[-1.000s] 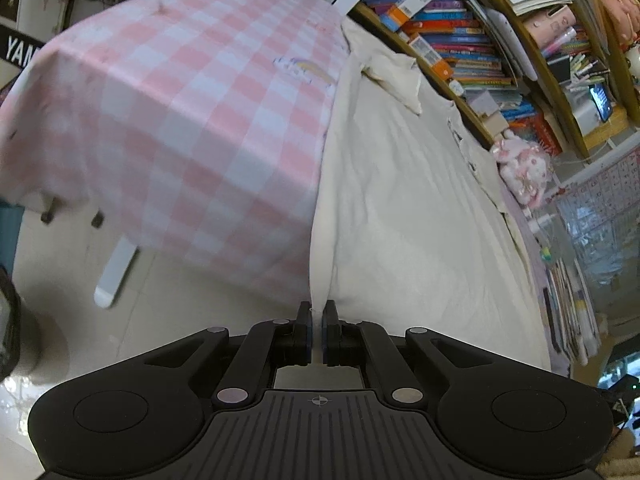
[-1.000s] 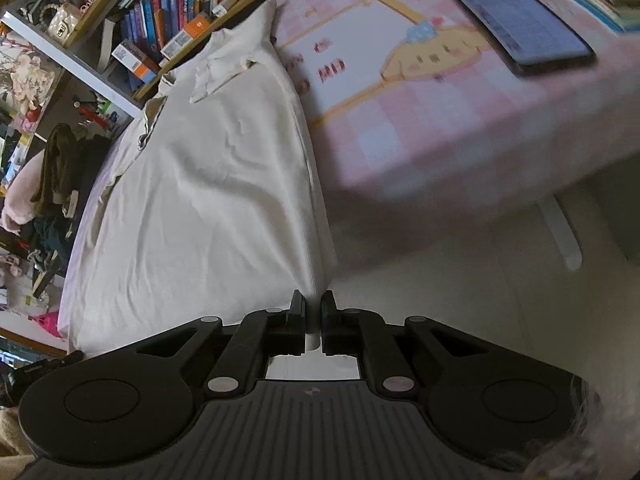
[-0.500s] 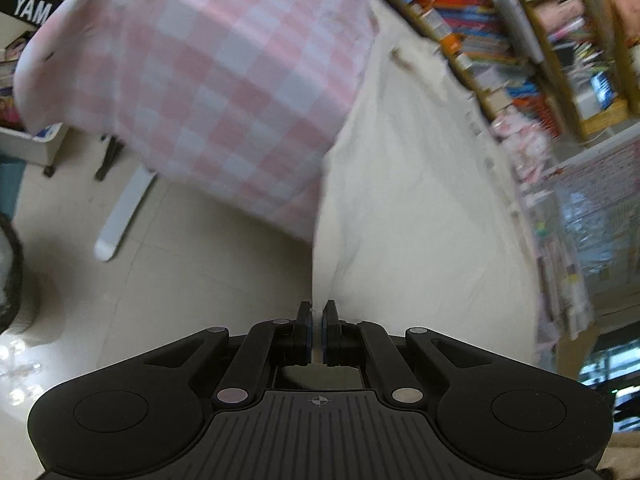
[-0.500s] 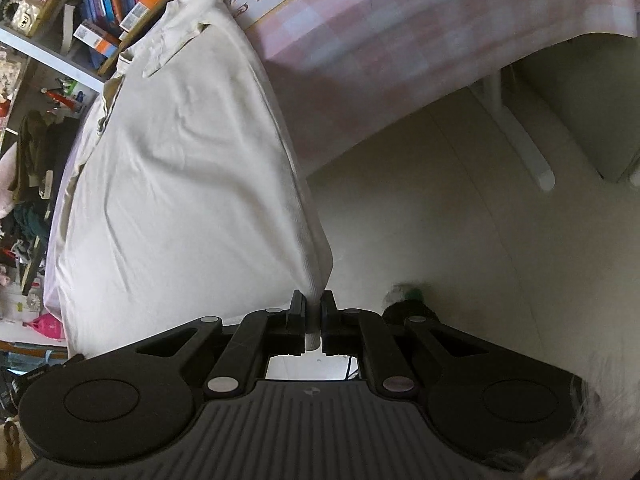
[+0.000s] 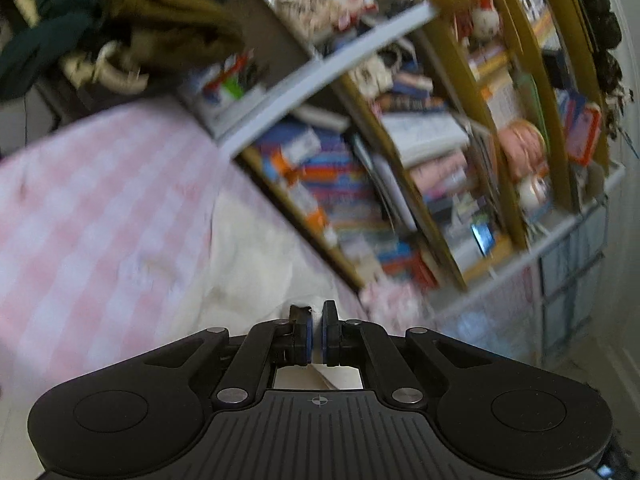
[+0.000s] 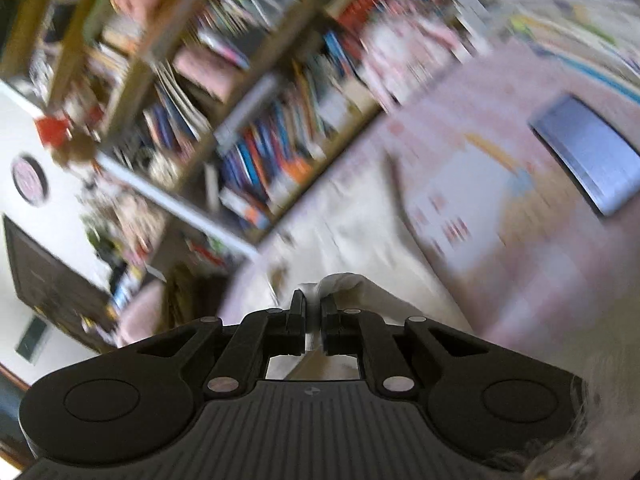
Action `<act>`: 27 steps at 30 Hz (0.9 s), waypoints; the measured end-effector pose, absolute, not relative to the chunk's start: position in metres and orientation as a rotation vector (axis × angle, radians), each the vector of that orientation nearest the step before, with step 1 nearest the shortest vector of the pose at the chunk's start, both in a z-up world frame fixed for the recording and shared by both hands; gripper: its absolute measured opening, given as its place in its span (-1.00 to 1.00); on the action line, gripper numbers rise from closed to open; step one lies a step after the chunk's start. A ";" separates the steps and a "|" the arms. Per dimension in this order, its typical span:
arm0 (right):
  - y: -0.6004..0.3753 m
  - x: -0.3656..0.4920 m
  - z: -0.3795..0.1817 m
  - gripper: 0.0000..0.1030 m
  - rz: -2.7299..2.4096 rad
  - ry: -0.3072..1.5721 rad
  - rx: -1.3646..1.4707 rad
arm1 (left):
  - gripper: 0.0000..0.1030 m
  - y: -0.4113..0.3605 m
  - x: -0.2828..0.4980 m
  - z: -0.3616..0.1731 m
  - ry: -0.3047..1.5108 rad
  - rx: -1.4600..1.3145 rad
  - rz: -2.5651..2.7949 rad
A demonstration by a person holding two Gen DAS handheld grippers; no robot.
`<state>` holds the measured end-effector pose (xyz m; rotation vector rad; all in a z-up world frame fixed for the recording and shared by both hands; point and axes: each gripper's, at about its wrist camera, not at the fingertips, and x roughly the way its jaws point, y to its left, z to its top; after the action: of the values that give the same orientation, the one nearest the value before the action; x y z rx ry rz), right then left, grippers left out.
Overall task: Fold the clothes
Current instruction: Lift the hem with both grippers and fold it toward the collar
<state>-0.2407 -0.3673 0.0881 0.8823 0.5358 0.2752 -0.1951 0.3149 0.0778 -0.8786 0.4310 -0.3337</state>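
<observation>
A cream collared shirt [image 5: 256,264] lies on a table with a pink checked cloth [image 5: 92,208]. My left gripper [image 5: 315,334] is shut on the shirt's hem edge, with cream fabric pinched between the blue pads. My right gripper [image 6: 314,320] is shut on the other hem corner of the shirt [image 6: 360,240], and a fold of cream fabric bulges just past its fingers. Both views are blurred by motion. The shirt's collar end lies far from me, toward the bookshelf.
A crowded bookshelf [image 5: 400,184] stands right behind the table, and it also shows in the right wrist view [image 6: 240,120]. A dark tablet [image 6: 588,160] lies on the cloth at the right. Dark clothes [image 5: 100,32] hang at the upper left.
Both grippers have swung up and forward over the table with the hem held. The views went from the floor and table edge to the bookshelf. The shirt's lower part is lifted.
</observation>
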 end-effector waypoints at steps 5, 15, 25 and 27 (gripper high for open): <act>-0.363 -0.185 0.110 -0.87 0.284 0.458 0.878 | -0.94 0.302 -0.129 0.086 0.394 -0.878 -0.274; -0.378 -0.039 0.096 -0.87 0.250 0.471 0.955 | -0.94 0.273 -0.003 0.092 0.441 -0.820 -0.181; -0.387 0.074 0.051 -0.87 0.230 0.594 0.962 | -0.94 0.263 0.079 0.060 0.548 -0.825 -0.054; -0.387 0.090 0.041 -0.87 0.225 0.620 0.968 | -0.94 0.263 0.091 0.052 0.572 -0.826 -0.036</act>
<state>0.0898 -0.3874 0.0408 0.9682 0.6196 0.2252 0.0906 0.2631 0.0524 -0.8263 0.5723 -0.0357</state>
